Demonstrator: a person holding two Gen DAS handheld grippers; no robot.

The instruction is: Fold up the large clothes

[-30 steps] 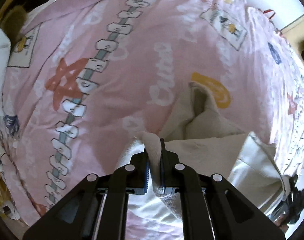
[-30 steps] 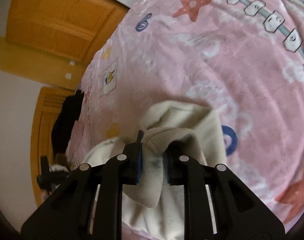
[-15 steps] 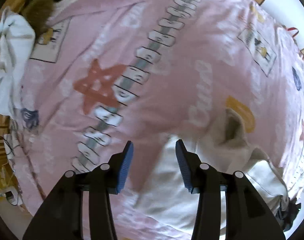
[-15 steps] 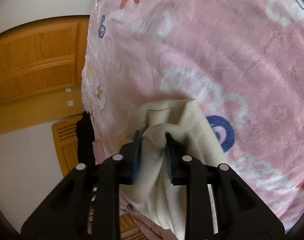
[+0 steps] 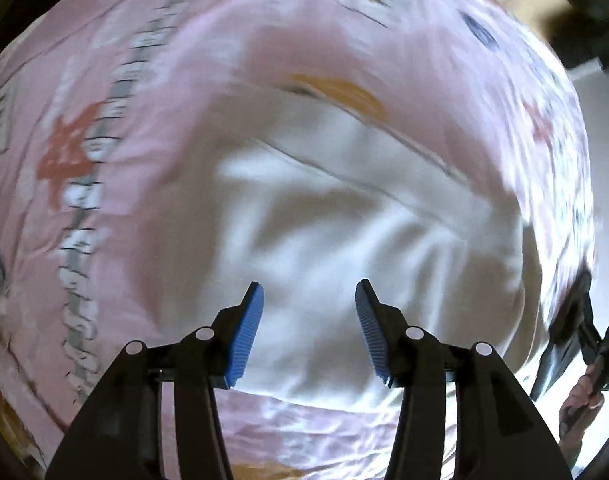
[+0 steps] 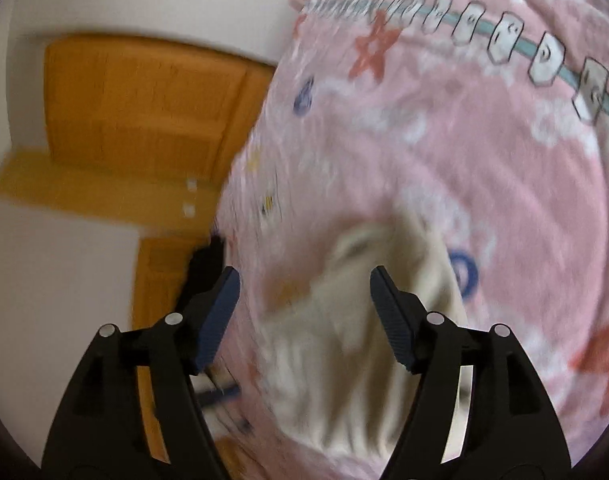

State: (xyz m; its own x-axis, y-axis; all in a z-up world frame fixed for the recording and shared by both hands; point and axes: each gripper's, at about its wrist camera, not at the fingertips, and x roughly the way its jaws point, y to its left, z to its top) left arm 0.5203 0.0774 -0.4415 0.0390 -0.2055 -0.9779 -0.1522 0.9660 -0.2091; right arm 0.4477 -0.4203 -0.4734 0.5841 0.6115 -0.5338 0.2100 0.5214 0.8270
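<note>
A bed spread with a pink cotton cover (image 5: 192, 92), printed with red stars, a grey-and-white chain stripe and small cartoon panels, fills both views; directly on it lies one cream-white garment (image 5: 344, 216), crumpled and blurred, pale folds bunched near the cover's close edge (image 6: 344, 340)

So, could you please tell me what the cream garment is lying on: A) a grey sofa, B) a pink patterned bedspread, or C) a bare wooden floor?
B: the cream garment lies spread on the pink patterned bedspread, with stars and cartoon prints around it.
</note>
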